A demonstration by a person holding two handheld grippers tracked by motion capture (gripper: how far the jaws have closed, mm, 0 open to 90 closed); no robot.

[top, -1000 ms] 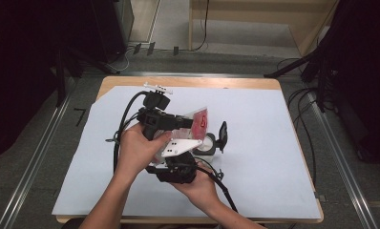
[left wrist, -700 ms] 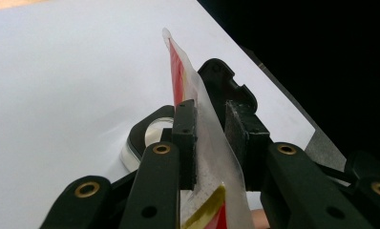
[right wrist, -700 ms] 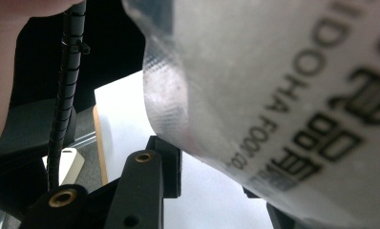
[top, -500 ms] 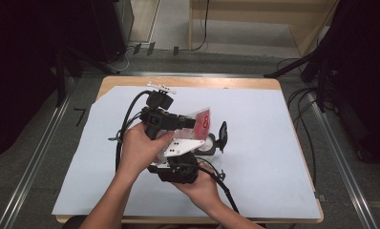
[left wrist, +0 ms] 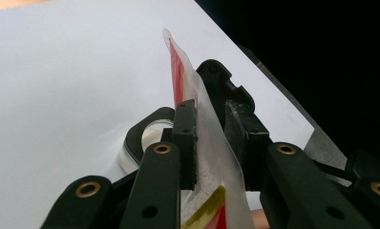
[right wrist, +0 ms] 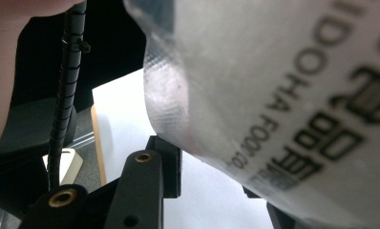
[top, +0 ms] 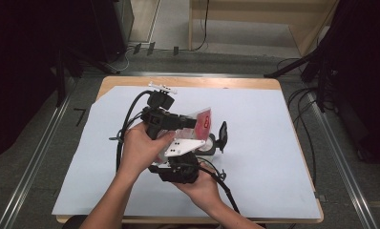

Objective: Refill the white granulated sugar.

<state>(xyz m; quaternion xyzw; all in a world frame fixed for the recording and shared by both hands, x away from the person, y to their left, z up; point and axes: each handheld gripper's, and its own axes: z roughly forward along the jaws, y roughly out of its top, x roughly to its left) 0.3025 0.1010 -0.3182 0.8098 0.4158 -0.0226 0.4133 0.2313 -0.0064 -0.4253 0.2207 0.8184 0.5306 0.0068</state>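
A clear plastic pouch point(top: 203, 123) with a red label is held above the middle of the table. My left gripper point(top: 190, 123) comes in from the left and is shut on it. In the left gripper view the pouch point(left wrist: 178, 71) stands edge-on between that gripper's pads point(left wrist: 185, 138). My right gripper point(top: 212, 140) lies just below it, grey plate up, with one black jaw to the right of the pouch. In the right gripper view the printed pouch point(right wrist: 274, 95) hangs close to the camera and hides the right jaw. The left pad point(right wrist: 171, 164) is bare, with the table showing beside it.
A pale sheet point(top: 274, 143) covers the wooden table point(top: 188, 82). A round white thing with a black rim point(left wrist: 150, 138) sits on the sheet under the pouch. Black cables trail from both grippers toward the near edge. Metal rails and dark floor surround the table.
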